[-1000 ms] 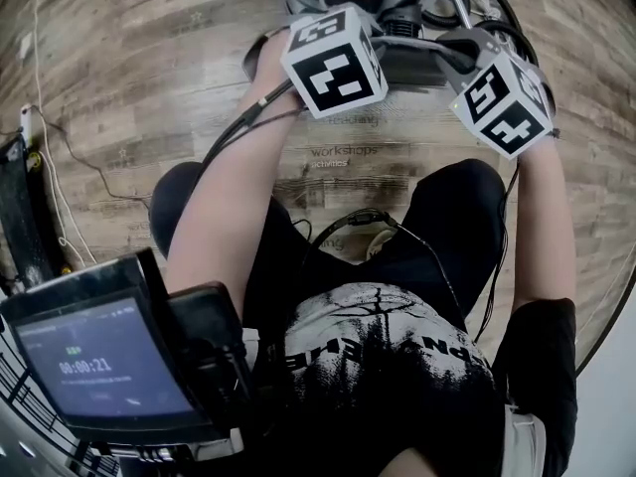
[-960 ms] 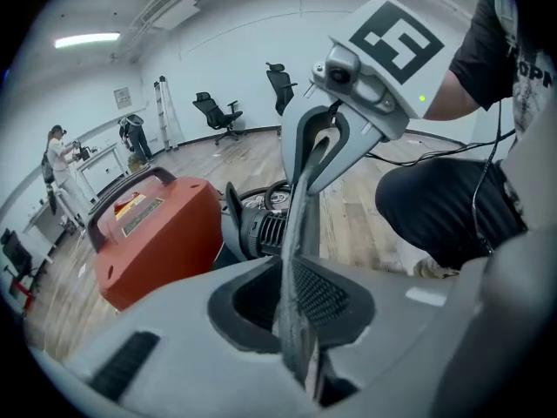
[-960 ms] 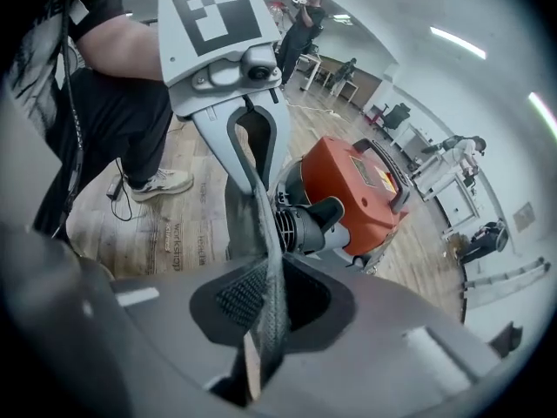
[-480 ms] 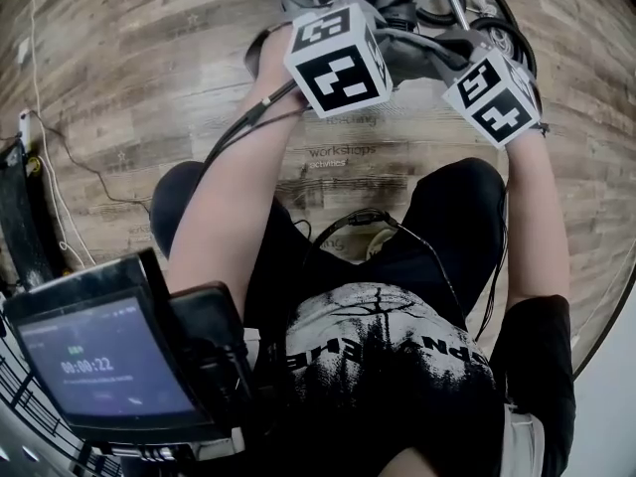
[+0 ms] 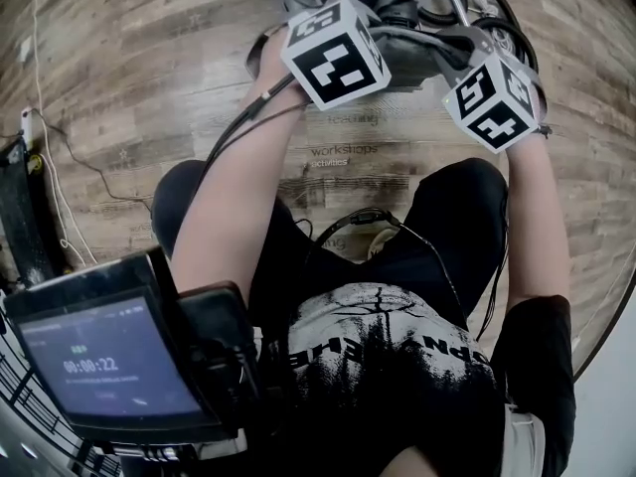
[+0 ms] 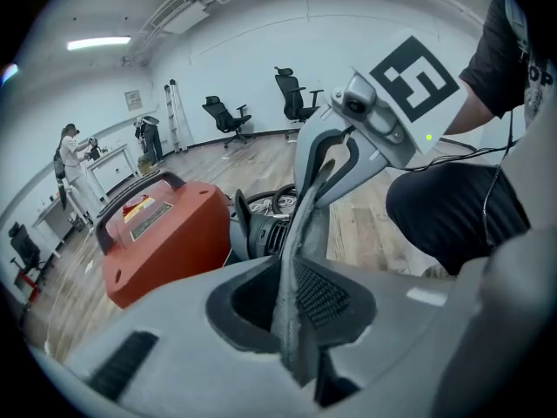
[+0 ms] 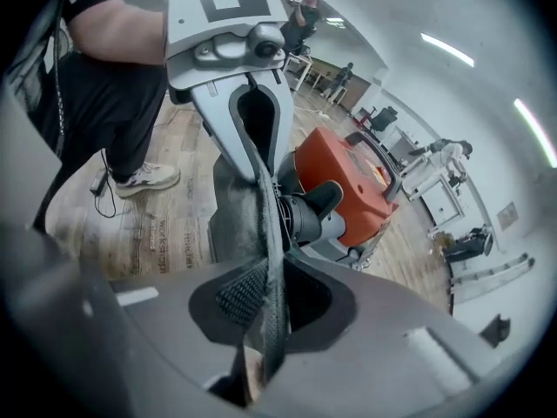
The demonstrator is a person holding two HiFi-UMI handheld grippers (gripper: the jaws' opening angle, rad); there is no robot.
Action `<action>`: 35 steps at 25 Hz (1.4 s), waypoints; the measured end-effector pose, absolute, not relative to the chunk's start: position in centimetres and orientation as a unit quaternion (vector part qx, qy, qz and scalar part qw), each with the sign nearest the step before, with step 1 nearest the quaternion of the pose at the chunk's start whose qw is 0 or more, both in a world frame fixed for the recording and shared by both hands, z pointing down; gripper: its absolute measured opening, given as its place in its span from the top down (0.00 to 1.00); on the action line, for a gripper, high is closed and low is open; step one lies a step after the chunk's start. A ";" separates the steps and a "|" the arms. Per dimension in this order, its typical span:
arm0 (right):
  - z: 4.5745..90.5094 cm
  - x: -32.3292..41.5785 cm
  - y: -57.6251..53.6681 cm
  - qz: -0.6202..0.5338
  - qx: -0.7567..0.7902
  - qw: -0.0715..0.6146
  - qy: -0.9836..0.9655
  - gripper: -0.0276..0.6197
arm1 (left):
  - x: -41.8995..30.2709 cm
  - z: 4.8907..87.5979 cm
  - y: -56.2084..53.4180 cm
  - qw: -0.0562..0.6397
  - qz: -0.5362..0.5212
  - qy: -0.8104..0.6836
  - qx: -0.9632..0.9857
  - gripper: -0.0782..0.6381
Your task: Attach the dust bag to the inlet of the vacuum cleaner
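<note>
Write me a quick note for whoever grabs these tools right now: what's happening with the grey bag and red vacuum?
Grippers: the left hand-held gripper pinches the dust bag, jaws just opening slightly. The right hand-held gripper does likewise on another part.
Where: bag stretched between them, beside the vacuum cleaner and its black inlet.
Done: bag brought up.
Left: seating can't be told; check, then release.

We are looking steeply down from head height, over our own lap, onto the wooden floor (image 5: pixel 149 58). The two gripper cameras are riding close behind their jaws, facing each other across the dust bag (image 6: pixel 305 233), both catching the orange vacuum cleaner (image 6: pixel 165 242).
</note>
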State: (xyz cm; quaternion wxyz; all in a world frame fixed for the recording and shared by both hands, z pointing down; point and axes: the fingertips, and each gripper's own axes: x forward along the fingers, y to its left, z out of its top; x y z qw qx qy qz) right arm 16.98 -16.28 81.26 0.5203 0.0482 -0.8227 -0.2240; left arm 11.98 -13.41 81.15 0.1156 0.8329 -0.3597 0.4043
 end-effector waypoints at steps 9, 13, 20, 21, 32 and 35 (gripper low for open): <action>79.4 15.5 -16.3 -0.282 0.046 0.511 -0.811 0.91 | 11.0 82.2 -13.1 0.131 0.428 -0.363 0.817 0.82; 80.8 16.6 -16.3 -0.256 0.056 0.507 -0.821 0.91 | 11.4 80.6 -14.0 0.098 0.417 -0.375 0.822 0.82; 81.8 16.7 -16.3 -0.223 0.066 0.502 -0.833 0.91 | 11.3 80.4 -14.0 0.105 0.406 -0.382 0.824 0.82; 81.8 16.7 -16.3 -0.220 0.065 0.501 -0.834 0.91 | 11.3 80.5 -14.0 0.110 0.404 -0.383 0.824 0.81; 81.2 16.3 -16.1 -0.150 0.055 0.467 -0.870 0.71 | 12.2 80.9 -13.5 0.119 0.391 -0.367 0.836 0.68; 81.1 16.1 -15.6 -0.148 0.051 0.460 -0.874 0.67 | 12.1 80.5 -13.5 0.111 0.387 -0.372 0.836 0.64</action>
